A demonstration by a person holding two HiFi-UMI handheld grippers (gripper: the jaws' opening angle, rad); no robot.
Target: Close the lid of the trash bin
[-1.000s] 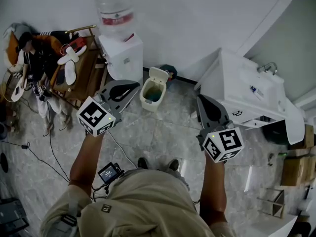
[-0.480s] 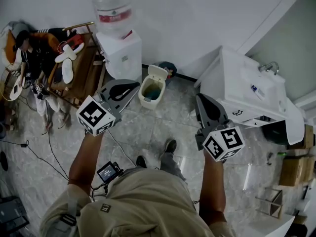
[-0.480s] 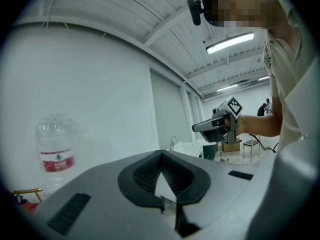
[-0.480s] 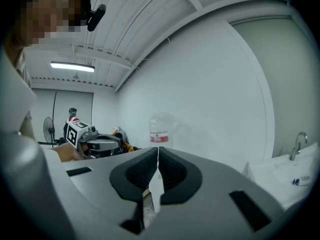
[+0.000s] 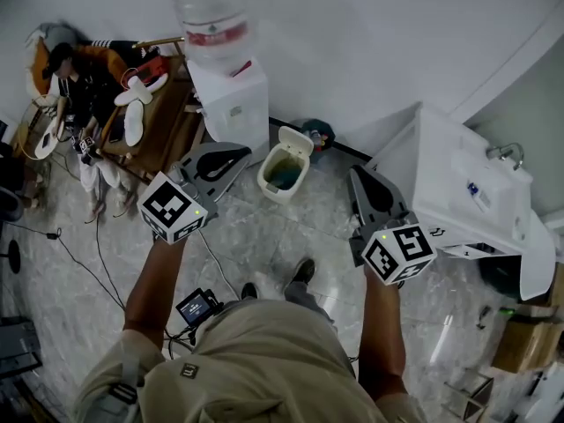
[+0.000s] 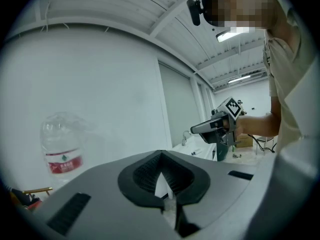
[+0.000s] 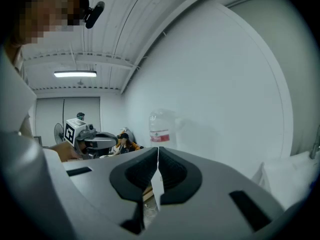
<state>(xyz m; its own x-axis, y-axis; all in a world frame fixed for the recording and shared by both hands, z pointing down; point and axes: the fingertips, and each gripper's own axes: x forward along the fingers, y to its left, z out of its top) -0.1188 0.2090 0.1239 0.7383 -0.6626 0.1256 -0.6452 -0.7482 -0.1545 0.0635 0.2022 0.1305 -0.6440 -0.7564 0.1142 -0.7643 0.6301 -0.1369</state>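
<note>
Standing on a pale marble floor [image 5: 264,236], a person holds a pair of tongs in each hand, both pointed toward the far wall. The left tongs [image 5: 240,156] are closed, their tips meeting with nothing between them. The right tongs [image 5: 356,177] are closed and empty as well.

The trash bin [image 5: 284,173], small and cream-coloured, sits on the floor at the foot of the wall, beyond the tongs and between them, nearer the left pair. Its lid [image 5: 295,139] is tipped up on the far side, leaving the bin open.

Just left of the bin stands a white water dispenser [image 5: 233,106] carrying a large clear bottle [image 5: 210,16]. Left of that is a wooden rack [image 5: 163,126]. A white sink cabinet [image 5: 471,196] stands on the right.
</note>
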